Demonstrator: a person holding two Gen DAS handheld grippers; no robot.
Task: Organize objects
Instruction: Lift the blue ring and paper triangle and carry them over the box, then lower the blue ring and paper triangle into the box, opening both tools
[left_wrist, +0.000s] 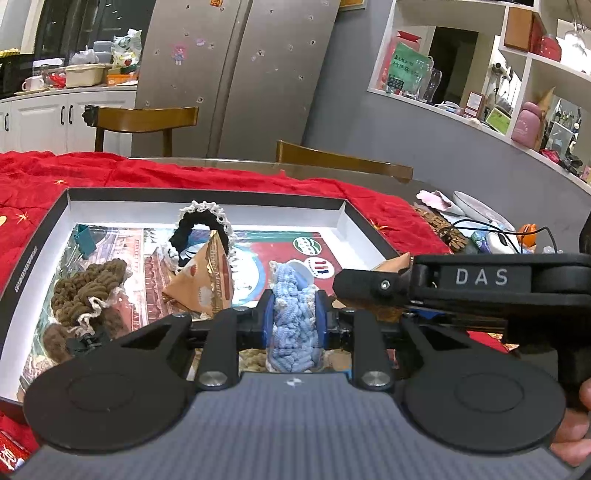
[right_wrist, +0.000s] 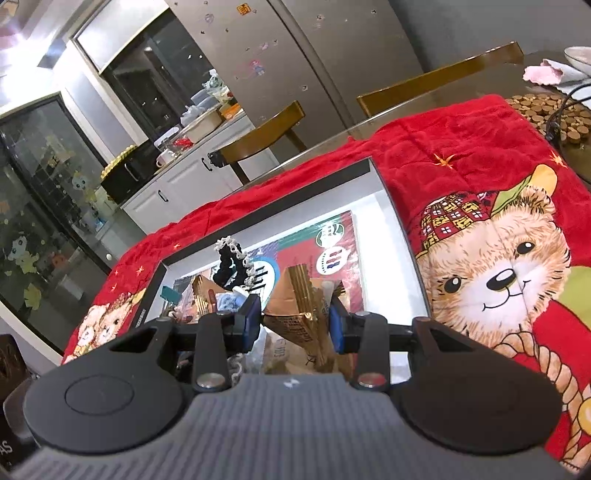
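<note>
A shallow black-rimmed box lies on a red blanket. My left gripper is shut on a light blue knitted scrunchie over the box's near side. In the box lie a brown scrunchie, a black and white lace scrunchie, a teal clip and a tan pyramid packet. My right gripper has its jaws around a gold-brown pyramid packet, touching it on both sides. The right gripper also shows at the right in the left wrist view.
The red blanket with a bear print covers the table. A wooden bead mat, a cable, a dish and a pink cloth lie at the far right. Two wooden chairs stand behind the table.
</note>
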